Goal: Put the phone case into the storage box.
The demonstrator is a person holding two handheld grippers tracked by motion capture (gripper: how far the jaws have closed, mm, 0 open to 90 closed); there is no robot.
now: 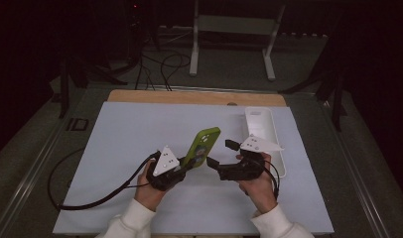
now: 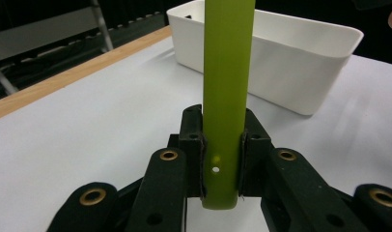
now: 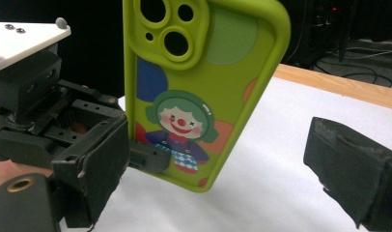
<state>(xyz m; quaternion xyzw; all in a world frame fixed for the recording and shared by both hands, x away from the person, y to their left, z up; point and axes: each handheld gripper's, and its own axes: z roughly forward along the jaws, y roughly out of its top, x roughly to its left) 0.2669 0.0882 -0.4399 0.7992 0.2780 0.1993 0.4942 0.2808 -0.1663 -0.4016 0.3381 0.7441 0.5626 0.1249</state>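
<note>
High view: near the middle of the frame, the left hand-held gripper [image 1: 187,162] is squeezing the bottom end of a green phone case [image 1: 202,146], holding it up off the counter [image 1: 130,134]. The right hand-held gripper [image 1: 219,153] is sitting just beside it, jaws apart.

Phone case [image 1: 203,145] stands upright above the surface [image 1: 130,139], lower end clamped in my left tool [image 2: 222,159]. My right tool [image 1: 224,156] sits just right of the case, jaws apart, not touching it. Bin [image 1: 263,130] lies on the surface right of and behind the case.
</note>
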